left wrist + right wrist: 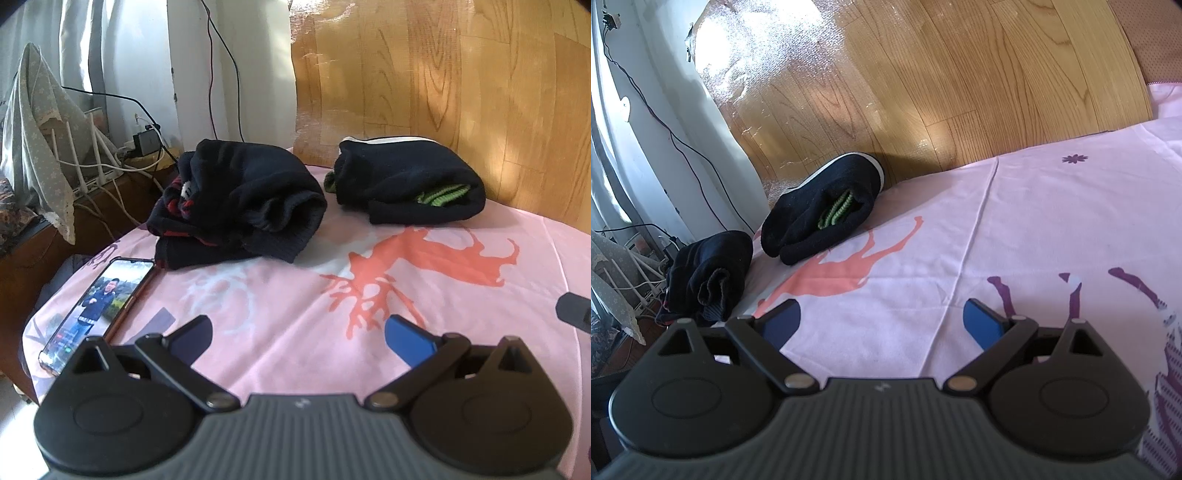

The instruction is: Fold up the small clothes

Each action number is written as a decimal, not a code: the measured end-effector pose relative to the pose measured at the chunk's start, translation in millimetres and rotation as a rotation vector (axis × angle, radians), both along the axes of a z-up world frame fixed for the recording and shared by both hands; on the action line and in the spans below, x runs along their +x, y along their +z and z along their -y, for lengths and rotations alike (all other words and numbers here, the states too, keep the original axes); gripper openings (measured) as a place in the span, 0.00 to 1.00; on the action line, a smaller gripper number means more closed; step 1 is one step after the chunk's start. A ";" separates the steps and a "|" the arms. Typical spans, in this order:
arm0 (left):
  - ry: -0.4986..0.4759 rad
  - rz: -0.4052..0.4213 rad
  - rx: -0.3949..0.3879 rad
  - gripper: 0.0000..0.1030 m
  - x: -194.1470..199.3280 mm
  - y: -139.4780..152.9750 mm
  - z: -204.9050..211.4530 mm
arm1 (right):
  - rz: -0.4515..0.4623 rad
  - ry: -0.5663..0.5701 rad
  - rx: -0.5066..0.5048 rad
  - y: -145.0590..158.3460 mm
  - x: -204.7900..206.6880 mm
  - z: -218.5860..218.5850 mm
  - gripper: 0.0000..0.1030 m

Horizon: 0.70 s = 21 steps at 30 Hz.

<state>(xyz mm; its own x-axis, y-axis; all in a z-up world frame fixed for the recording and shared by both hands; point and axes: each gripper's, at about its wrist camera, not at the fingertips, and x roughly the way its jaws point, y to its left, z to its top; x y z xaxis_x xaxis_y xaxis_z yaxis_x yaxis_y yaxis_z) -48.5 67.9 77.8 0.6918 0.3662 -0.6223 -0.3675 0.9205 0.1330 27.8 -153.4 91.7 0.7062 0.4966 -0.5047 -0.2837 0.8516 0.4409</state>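
Two bundles, left wrist view: dark knit garment with red and white pattern, loosely heaped, cuffs and folds sticking out; just right of it, apart, a tidier navy bundle with green stripes tucked inside, up against the wood-grain headboard.
Surface: pink bed sheet with coral deer print, both bundles lying at its far end.
Left gripper: jaws spread wide, nothing between them, low over bare sheet, well short of either bundle.
Nearby: smartphone with lit screen at the left edge of the bed; router and cables off the bed beyond.

Same scene, right wrist view: navy green-striped bundle ahead and left, by the headboard; looser dark garment further left, near the bed edge.
Right gripper: jaws apart, empty, over open sheet, well apart from both garments.

Step in hand (judged): between items; striped bundle looks done, heaped garment looks unfinished.
Next move calls for: reaching forward-left to the heaped garment, pinching an edge with each gripper, spreading it flat on clear sheet, away from the phone.
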 end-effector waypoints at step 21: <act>-0.044 -0.038 -0.004 1.00 1.7 -3.7 7.5 | -0.002 0.000 0.002 -0.8 0.1 -0.5 0.94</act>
<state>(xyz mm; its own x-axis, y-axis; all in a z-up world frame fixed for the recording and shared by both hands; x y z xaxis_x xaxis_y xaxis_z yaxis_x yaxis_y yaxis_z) -46.7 60.4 74.1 0.6827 0.3332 -0.6503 -0.3216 0.9362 0.1421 27.9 -152.9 90.9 0.7049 0.4978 -0.5053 -0.2830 0.8506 0.4431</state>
